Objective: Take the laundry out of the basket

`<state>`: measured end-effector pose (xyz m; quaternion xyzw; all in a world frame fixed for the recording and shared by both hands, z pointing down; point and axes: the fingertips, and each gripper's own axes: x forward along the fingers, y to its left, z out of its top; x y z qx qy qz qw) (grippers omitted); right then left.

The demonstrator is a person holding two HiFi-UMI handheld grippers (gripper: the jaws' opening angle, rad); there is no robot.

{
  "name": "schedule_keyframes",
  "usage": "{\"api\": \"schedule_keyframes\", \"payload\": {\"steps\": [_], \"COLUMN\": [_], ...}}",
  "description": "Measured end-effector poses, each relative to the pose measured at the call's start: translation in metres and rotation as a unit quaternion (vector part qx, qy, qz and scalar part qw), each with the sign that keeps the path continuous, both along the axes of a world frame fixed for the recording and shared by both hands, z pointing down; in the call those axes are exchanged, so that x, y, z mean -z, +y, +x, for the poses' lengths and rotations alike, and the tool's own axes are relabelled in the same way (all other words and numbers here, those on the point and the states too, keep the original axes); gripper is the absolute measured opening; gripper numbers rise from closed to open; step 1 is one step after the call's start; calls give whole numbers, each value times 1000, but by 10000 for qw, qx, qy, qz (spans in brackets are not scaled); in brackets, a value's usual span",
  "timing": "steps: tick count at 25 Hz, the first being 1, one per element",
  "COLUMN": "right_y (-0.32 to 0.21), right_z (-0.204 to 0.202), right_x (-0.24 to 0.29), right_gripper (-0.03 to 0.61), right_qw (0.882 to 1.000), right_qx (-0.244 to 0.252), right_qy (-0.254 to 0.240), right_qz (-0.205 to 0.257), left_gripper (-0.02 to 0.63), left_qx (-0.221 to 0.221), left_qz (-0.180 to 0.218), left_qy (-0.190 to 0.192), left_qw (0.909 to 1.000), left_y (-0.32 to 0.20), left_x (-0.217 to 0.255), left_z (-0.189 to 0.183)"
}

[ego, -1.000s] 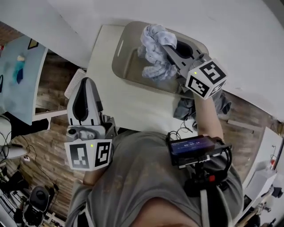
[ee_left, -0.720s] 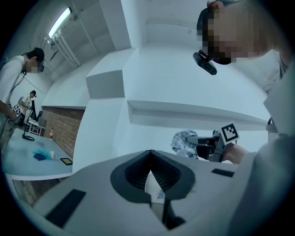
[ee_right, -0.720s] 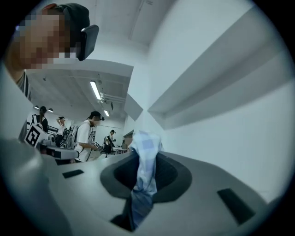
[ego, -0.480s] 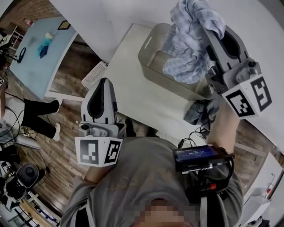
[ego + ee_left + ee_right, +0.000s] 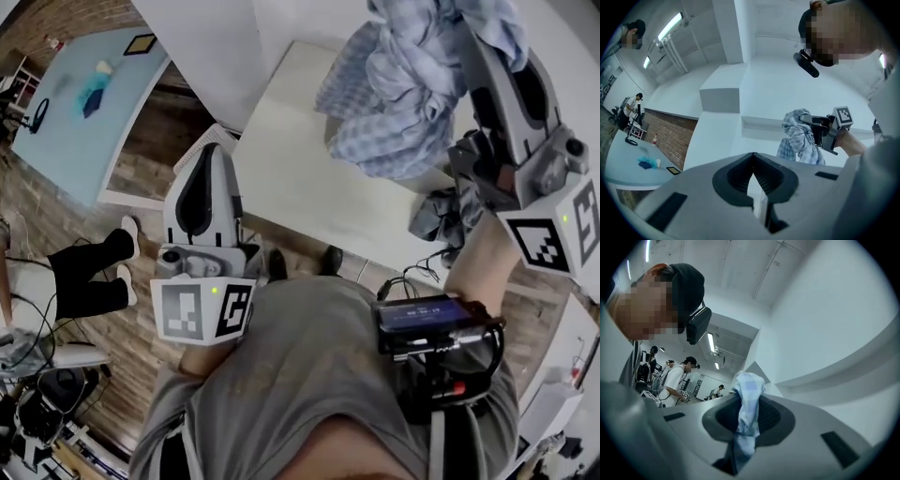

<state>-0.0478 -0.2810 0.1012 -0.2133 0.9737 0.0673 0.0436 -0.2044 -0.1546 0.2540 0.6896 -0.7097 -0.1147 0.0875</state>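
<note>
The right tongs (image 5: 473,42) pinch a blue checked cloth (image 5: 403,94), which hangs bunched above the far side of the white table (image 5: 300,178), clear of its top. The left tongs (image 5: 209,155), closed and empty, sit just beside the table's near-left corner.

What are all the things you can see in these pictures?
checked cloth: one, blue and white, hanging from the right hand-held gripper over the table
table: one, white, in front of the person
crumpled cloth: one, dark grey, by the table's right edge
second table: one, light blue, far left
left hand-held gripper: one, grey, shut, empty
right hand-held gripper: one, grey, shut on the checked cloth
</note>
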Motion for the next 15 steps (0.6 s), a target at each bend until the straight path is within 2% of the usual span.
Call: {"api": "schedule_keyframes", "payload": {"steps": [7, 15], "right_y": [7, 25], "right_z": [-1, 5], "right_x": [-43, -144], "right_gripper": [58, 60], "right_qw": [9993, 9917], "right_qx": [-108, -323], "right_qy": [145, 477], "right_qz": [-340, -1146], "left_gripper": [9, 9], "left_qx": [-223, -413], "left_qz": [-60, -169], "left_qy": [78, 36], "left_qw": [9997, 9990], "left_y": [-5, -7], "left_x": [-9, -9], "left_z": [6, 10]}}
